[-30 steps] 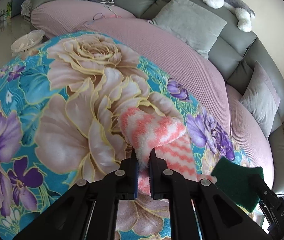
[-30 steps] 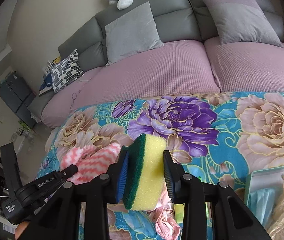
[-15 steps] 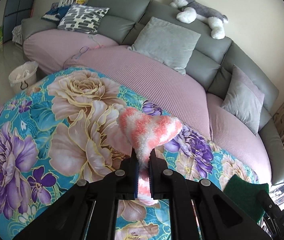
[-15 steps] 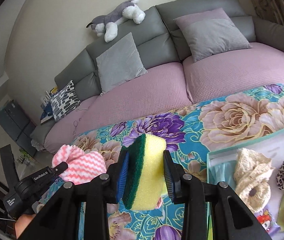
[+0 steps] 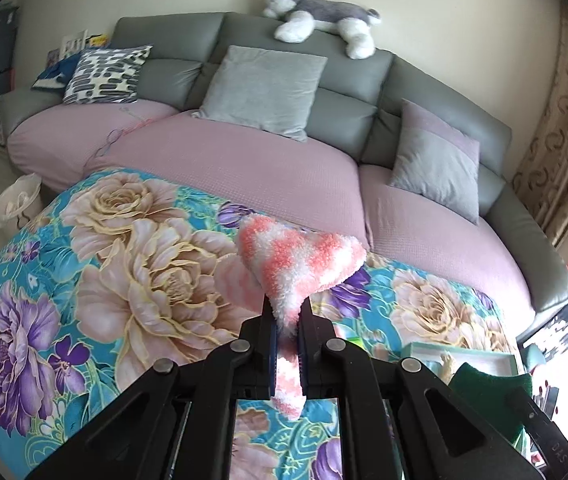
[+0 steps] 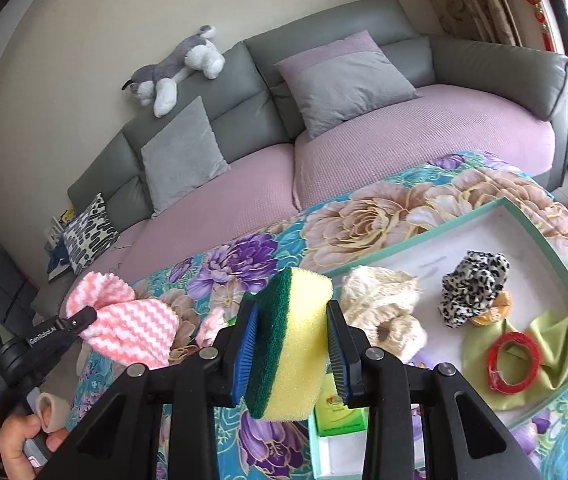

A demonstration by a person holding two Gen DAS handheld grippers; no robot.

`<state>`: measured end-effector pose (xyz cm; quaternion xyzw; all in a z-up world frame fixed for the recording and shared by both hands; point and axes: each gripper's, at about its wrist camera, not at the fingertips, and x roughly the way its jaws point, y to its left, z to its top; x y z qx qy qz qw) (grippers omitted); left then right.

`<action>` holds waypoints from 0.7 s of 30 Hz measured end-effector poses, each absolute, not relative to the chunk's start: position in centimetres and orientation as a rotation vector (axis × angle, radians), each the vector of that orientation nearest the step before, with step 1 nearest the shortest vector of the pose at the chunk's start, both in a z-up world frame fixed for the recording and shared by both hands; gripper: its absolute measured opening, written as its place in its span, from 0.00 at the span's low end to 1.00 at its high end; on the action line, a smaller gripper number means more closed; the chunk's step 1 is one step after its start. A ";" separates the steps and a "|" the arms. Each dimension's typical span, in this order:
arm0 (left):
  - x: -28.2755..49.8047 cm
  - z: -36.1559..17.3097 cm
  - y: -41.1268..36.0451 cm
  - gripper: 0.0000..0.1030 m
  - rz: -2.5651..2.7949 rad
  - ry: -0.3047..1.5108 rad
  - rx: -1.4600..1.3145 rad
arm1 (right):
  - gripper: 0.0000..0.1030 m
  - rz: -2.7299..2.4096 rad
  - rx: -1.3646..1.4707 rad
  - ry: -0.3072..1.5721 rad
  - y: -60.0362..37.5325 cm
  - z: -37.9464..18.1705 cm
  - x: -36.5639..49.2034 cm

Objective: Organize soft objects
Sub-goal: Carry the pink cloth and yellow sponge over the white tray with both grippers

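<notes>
My left gripper (image 5: 286, 320) is shut on a pink and white fluffy cloth (image 5: 298, 258), held up above the floral tablecloth (image 5: 139, 264). The same cloth (image 6: 131, 326) and the left gripper (image 6: 83, 317) show at the left of the right wrist view. My right gripper (image 6: 292, 340) is shut on a yellow sponge with a green scouring side (image 6: 296, 340), held above the table just left of a teal-rimmed white tray (image 6: 436, 236). The sponge's green side (image 5: 492, 392) also shows at the lower right of the left wrist view.
The tray holds a cream lace piece (image 6: 380, 304), a leopard scrunchie (image 6: 474, 280), a green cloth (image 6: 556, 340) and a red ring (image 6: 514, 362). A green box (image 6: 340, 416) lies under the sponge. A sofa with cushions (image 5: 259, 92) stands behind the table.
Both grippers have risen and swung right with their loads. The tray has come fully into the right wrist view. The cloth now hangs clear of the table.
</notes>
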<state>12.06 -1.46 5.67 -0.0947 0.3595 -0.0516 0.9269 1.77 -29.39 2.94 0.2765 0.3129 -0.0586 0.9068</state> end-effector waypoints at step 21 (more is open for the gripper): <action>9.8 5.8 -12.2 0.08 -0.329 0.723 -0.039 | 0.34 -0.367 0.764 0.559 -38.7 0.6 -2.6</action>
